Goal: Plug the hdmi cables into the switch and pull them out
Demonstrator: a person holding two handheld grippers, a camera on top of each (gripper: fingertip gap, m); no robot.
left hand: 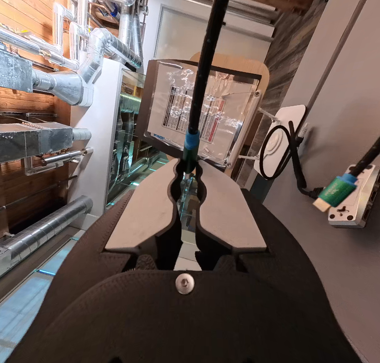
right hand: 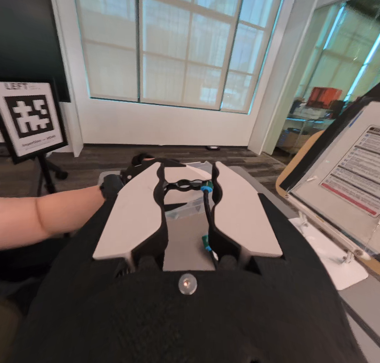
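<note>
The left gripper (left hand: 188, 165) is clamped on a green-shelled, black braided HDMI plug (left hand: 189, 161), while the right gripper (right hand: 188, 167) stands apart, the silver switch (left hand: 353, 198) at three o'clock.

Two wrist cameras, each looking forward along its own gripper's fingers.
Left wrist view is sitting rolled on its side, so the grey table (left hand: 339, 85) is rising along the right edge and ceiling pipes (left hand: 61, 50) are filling the left; it is facing the framed instruction sheet (left hand: 197, 110) at close range. Right wrist view is sitting upright, facing a large window (right hand: 174, 50) across the room, low over the table. Both views are sharing the instruction sheet (right hand: 353, 167) and the tabletop.
</note>
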